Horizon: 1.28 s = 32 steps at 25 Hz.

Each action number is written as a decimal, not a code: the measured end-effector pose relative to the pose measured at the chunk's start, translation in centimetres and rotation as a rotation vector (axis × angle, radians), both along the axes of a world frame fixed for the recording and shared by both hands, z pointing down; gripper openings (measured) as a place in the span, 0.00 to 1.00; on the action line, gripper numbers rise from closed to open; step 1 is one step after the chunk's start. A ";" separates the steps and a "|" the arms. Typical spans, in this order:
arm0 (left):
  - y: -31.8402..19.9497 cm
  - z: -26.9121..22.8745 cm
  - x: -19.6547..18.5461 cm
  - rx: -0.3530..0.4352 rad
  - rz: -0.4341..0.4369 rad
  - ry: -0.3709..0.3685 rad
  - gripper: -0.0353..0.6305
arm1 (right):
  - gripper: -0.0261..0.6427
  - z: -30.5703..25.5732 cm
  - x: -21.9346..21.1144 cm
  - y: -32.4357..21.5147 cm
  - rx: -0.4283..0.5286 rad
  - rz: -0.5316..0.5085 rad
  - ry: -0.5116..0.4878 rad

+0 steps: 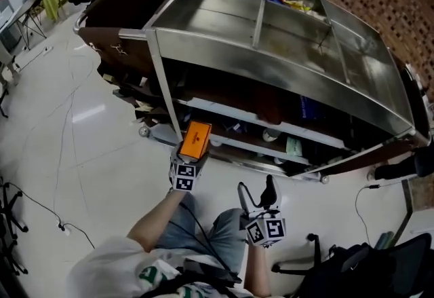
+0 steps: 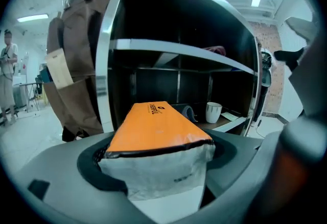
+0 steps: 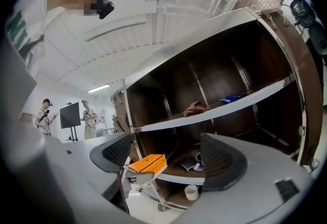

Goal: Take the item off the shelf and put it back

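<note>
An orange-topped box with white sides (image 1: 196,139) (image 2: 155,128) (image 3: 147,163) is clamped in my left gripper (image 1: 192,147) (image 2: 156,167), held in front of the metal shelf unit (image 1: 285,72) near its left post, outside the lower shelves. The jaws press the box on both sides. My right gripper (image 1: 258,196) (image 3: 166,159) hangs lower and to the right, open, with nothing between its fingers, pointing at the shelves from a distance.
The lower shelf (image 2: 225,123) holds a white cup (image 2: 213,112) and small items; a cloth (image 3: 195,108) and a blue packet (image 3: 231,98) lie on a higher shelf. Brown garments (image 2: 71,85) hang left of the unit. People stand far off (image 3: 46,116). A dark bag (image 1: 366,266) sits at lower right.
</note>
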<state>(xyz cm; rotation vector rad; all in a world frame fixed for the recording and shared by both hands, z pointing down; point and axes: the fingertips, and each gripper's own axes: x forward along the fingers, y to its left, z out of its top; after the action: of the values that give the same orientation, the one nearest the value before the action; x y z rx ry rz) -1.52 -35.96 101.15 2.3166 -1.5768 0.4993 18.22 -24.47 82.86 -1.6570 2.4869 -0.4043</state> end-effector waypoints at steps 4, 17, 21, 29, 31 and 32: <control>-8.0 3.5 1.3 0.006 -0.017 -0.010 0.70 | 0.69 2.3 0.6 0.6 -0.010 0.018 0.023; -4.8 -0.7 3.6 -0.211 0.010 0.021 0.87 | 0.69 -4.4 0.9 3.4 -0.129 0.046 -0.011; 4.2 -17.2 7.4 -0.019 0.202 0.019 0.87 | 0.69 -14.3 -0.8 1.3 -0.088 0.012 -0.037; 11.6 -44.0 2.7 0.230 0.237 0.084 0.80 | 0.69 -34.1 -3.6 -1.2 0.127 -0.087 -0.001; 11.8 -48.7 1.0 0.316 0.223 0.078 0.80 | 0.69 -37.5 -3.7 -1.0 0.194 -0.078 0.022; 12.0 -50.8 0.2 0.354 0.208 0.080 0.80 | 0.69 -38.9 -3.6 -0.8 0.221 -0.068 0.032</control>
<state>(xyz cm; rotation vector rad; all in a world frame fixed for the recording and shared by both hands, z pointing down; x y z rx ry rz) -1.27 -23.99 50.33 2.7437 -1.4942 0.1767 14.58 -25.23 44.00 -1.5085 2.5099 -0.1047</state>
